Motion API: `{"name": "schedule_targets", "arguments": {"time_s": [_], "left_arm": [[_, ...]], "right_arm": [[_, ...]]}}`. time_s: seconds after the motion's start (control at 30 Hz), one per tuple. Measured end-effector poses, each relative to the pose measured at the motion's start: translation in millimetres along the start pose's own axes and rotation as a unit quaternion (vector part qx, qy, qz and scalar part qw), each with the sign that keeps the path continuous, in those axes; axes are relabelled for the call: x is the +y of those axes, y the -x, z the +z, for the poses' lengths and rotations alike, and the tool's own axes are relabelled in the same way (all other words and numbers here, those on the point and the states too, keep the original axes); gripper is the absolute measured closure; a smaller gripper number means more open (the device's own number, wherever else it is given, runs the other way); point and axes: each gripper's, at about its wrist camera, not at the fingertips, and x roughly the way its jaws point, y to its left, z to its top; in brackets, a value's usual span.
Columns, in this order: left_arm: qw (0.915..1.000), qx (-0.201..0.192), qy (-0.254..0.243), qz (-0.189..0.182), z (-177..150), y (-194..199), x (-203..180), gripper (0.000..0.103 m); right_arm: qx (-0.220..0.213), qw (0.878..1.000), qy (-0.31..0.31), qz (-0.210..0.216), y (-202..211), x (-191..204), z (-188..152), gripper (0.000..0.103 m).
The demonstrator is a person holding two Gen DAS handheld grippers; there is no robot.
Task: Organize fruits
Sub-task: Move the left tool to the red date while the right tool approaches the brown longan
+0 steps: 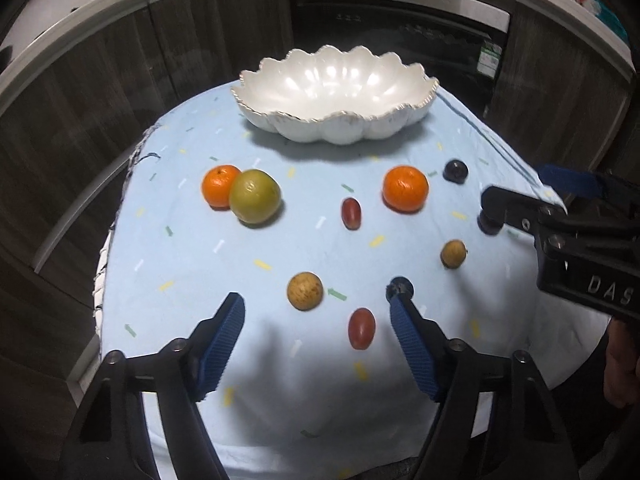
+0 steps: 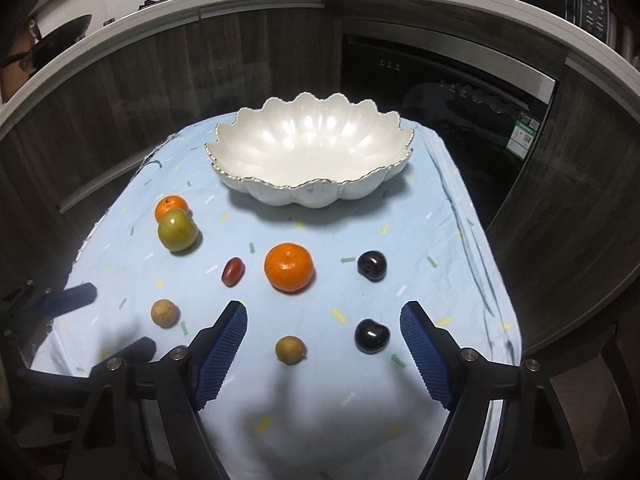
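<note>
fruit spread on the cloth, bowl empty, both sets of jaws open

a white scalloped bowl (image 2: 308,160) stands at the far end of the counter (image 2: 472,264), which is covered by a pale blue cloth with small coloured flecks. nothing lies inside the bowl.

all the fruit sits on the cloth, nearer than the bowl. at the left, an orange (image 1: 218,185) and a green apple (image 1: 255,196) touch each other, the apple in front. a second orange (image 2: 288,267) lies near the middle, with a red grape (image 2: 233,271) just to its left. to the right of that orange is a dark cherry (image 2: 372,266), and a second dark cherry (image 2: 371,335) lies nearer, close to the right gripper's right finger. a tan round fruit (image 2: 291,349) rests between the fingers of the right gripper (image 2: 324,344). another tan round fruit (image 1: 305,291) and a second red grape (image 1: 361,328) lie between the fingers of the left gripper (image 1: 318,340).

the left gripper's jaws stand wide apart, holding nothing, above the cloth. the right gripper's jaws are likewise spread wide and empty. in the left wrist view the right gripper comes in from the right edge, well apart from the bowl.
</note>
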Motion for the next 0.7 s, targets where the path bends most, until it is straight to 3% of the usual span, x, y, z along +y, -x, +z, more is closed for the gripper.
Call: {"name": "schedule_targets", "arguments": {"time_s": [0.17, 0.37, 0.57, 0.7], "left_arm": [[0.9994, 0.015, -0.022, -0.022, -9.8, -11.0, -11.8, 0.039], [0.9993, 0.021, -0.02, -0.023, -12.9, -21.7, -12.3, 0.044], [0.999, 0.027, -0.022, -0.027, -15.1, -28.4, -12.7, 0.046], [0.9983, 0.042, -0.018, -0.036, -16.5, -36.3, -12.1, 0.055]], "right_arm": [[-0.002, 1.0, 0.006, 0.0, -5.6, 1.9, -5.1, 0.027], [0.001, 1.0, 0.013, 0.005, -12.6, 3.2, -11.4, 0.034], [0.007, 1.0, 0.021, 0.012, -19.3, 6.6, -17.2, 0.035], [0.008, 0.999, 0.03, 0.017, -22.3, 10.3, -19.3, 0.037]]}}
